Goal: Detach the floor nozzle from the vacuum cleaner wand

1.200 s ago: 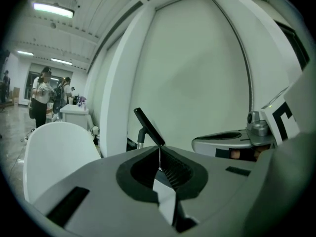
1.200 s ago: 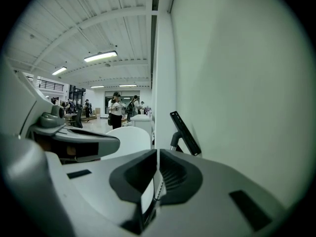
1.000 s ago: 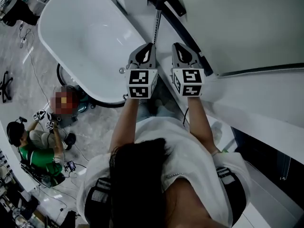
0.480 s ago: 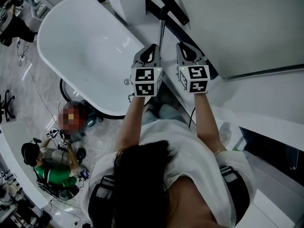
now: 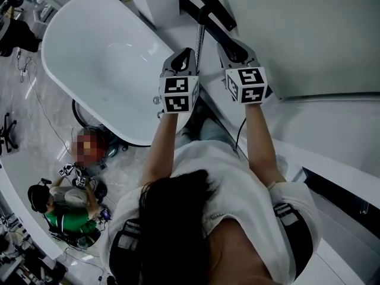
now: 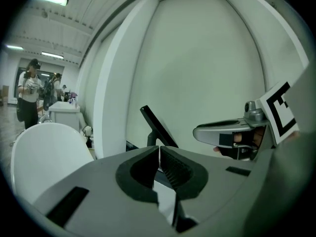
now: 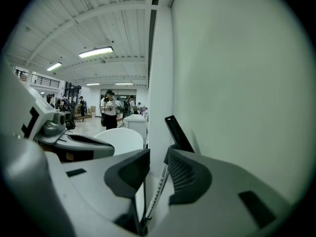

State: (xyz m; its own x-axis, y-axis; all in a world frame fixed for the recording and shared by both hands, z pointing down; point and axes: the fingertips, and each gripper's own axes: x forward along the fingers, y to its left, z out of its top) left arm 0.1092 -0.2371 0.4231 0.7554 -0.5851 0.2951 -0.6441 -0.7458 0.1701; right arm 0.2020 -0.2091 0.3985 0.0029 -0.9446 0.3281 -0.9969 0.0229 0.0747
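The vacuum's thin silver wand [image 5: 199, 41] leans up toward the white wall, with the black floor nozzle [image 5: 212, 5] at its far end. My left gripper [image 5: 184, 58] is shut and empty, just left of the wand. My right gripper [image 5: 236, 47] is just right of it, jaws opening, with nothing pressed between the pads. In the right gripper view the wand [image 7: 157, 194] shows through the gap between the jaws, running up to the nozzle [image 7: 178, 133]. In the left gripper view the nozzle [image 6: 157, 127] stands beyond the shut left gripper [image 6: 158, 154].
A white bathtub [image 5: 107, 52] lies left of the wand. The white wall [image 5: 309, 34] rises to the right, with a dark strip along its base. People sit on the floor at lower left [image 5: 65, 200]; others stand far off [image 7: 109, 110].
Both grippers have moved forward along the wand toward the nozzle and wall. The head camera has shifted with them.
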